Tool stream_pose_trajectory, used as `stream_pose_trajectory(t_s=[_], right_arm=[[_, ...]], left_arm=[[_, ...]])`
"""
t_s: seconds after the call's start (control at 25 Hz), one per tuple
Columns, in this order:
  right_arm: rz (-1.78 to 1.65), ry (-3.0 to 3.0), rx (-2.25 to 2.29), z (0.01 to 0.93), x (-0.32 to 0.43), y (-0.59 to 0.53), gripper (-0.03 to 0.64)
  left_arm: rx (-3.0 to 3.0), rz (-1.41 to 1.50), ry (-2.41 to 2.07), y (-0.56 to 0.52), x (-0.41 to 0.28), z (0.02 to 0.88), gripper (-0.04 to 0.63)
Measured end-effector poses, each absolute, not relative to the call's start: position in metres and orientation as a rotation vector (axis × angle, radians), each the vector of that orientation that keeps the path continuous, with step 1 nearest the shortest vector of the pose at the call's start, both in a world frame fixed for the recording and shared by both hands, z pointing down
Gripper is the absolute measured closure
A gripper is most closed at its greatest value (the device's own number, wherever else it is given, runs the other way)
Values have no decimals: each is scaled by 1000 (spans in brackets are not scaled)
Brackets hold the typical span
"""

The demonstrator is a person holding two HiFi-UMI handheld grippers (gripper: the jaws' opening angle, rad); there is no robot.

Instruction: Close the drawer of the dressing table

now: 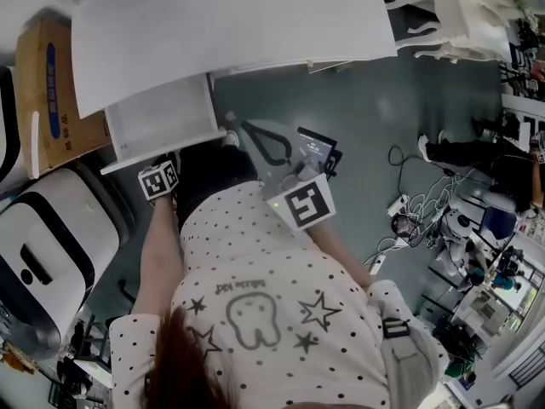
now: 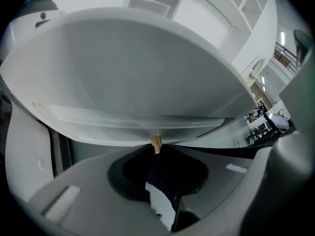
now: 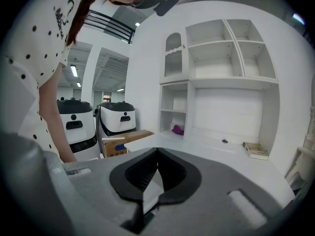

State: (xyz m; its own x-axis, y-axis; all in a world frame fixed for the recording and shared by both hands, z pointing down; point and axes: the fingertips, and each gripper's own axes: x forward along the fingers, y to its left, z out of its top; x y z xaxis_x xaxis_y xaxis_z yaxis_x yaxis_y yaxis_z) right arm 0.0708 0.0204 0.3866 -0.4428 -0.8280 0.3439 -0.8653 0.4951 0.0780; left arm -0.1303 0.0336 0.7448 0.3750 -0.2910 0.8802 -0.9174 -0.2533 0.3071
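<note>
The white dressing table (image 1: 230, 24) fills the top of the head view. Its drawer (image 1: 162, 119) stands pulled out at the left, with a bare white inside. My left gripper (image 1: 170, 157) points steeply down at the drawer's front edge. In the left gripper view the drawer front (image 2: 128, 82) fills the picture, and a small brass knob (image 2: 156, 142) sits pinched between the jaw tips of the left gripper (image 2: 156, 147). My right gripper (image 1: 237, 126) hangs beside the drawer's right corner. Shut and empty, the right gripper (image 3: 157, 151) faces the table's shelves.
A cardboard box (image 1: 51, 92) and white-and-black machines (image 1: 43, 254) stand left of the drawer. Cables (image 1: 409, 203) and gear lie on the grey floor at right, with a white chair (image 1: 477, 15) beyond. The shelf unit (image 3: 221, 58) holds a book (image 3: 256, 150) and a purple thing (image 3: 178, 130).
</note>
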Motion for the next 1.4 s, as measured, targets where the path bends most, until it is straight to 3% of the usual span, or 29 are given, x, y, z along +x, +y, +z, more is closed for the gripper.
stream_pose_trajectory(t_s=[1.4], right_arm=[[145, -2365, 1479, 382, 73, 4, 615]], left_arm=[[1794, 913, -1005, 6, -124, 743, 518]])
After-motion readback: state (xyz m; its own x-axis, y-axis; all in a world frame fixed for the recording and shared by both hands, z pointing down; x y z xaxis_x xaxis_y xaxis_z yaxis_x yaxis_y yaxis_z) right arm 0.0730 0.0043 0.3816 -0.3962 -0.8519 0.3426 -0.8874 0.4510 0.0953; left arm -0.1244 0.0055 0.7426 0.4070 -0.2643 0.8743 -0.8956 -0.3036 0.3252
